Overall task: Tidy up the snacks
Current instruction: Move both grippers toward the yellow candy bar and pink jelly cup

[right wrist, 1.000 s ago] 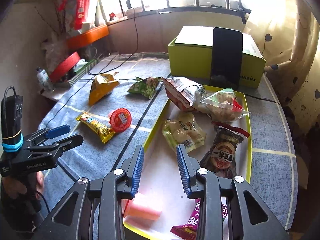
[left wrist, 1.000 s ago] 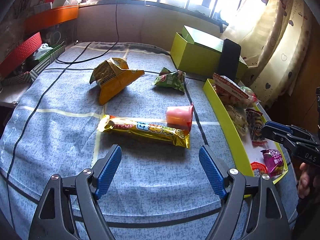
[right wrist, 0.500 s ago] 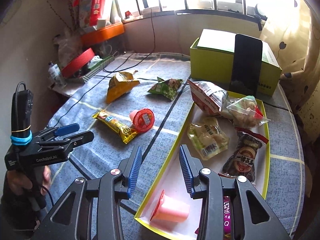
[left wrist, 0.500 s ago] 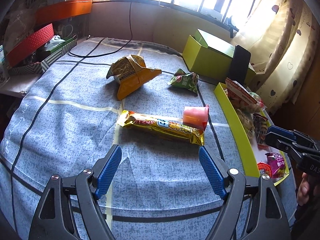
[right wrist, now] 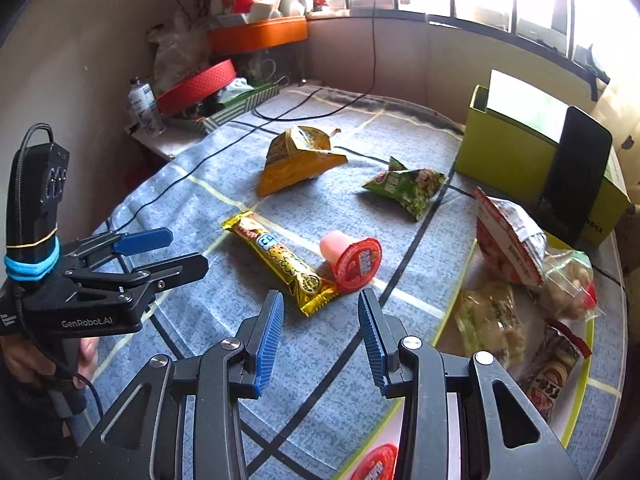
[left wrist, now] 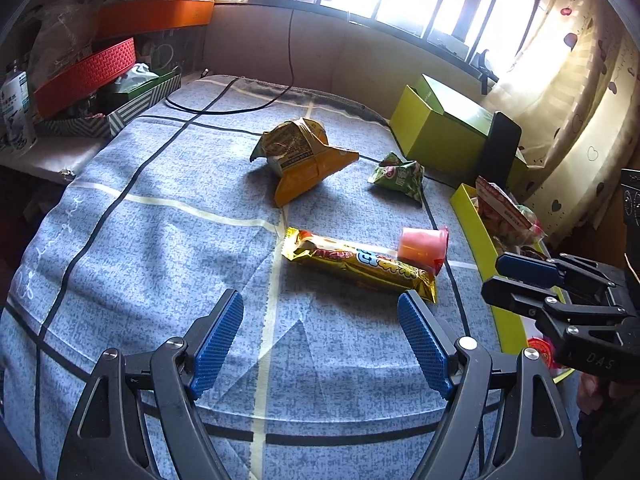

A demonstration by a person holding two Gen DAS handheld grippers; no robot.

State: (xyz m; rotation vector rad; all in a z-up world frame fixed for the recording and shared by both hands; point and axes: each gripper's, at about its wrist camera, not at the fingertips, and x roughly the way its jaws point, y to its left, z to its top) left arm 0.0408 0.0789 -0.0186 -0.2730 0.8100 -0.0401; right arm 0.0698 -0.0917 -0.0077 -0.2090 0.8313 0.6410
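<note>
On the blue cloth lie a long gold snack bar (left wrist: 358,266) (right wrist: 280,260), a pink jelly cup (left wrist: 422,245) (right wrist: 352,258) on its side touching the bar, an orange chip bag (left wrist: 306,158) (right wrist: 300,160) and a green packet (left wrist: 398,174) (right wrist: 406,186). A yellow-green tray (right wrist: 576,412) (left wrist: 486,256) on the right holds several snack packs. My left gripper (left wrist: 320,344) is open and empty, near side of the bar. My right gripper (right wrist: 320,336) is open and empty, just short of the bar's end and the cup.
A yellow-green box (right wrist: 516,148) with a black phone (right wrist: 576,172) leaning on it stands at the back right. A black cable (left wrist: 240,108) crosses the far cloth. Red and striped boxes (left wrist: 104,92) sit at the far left. A second jelly cup (right wrist: 374,466) lies in the tray's near corner.
My right gripper has swung left from over the tray to over the cloth and has opened wider. My left gripper has shifted left, staying open.
</note>
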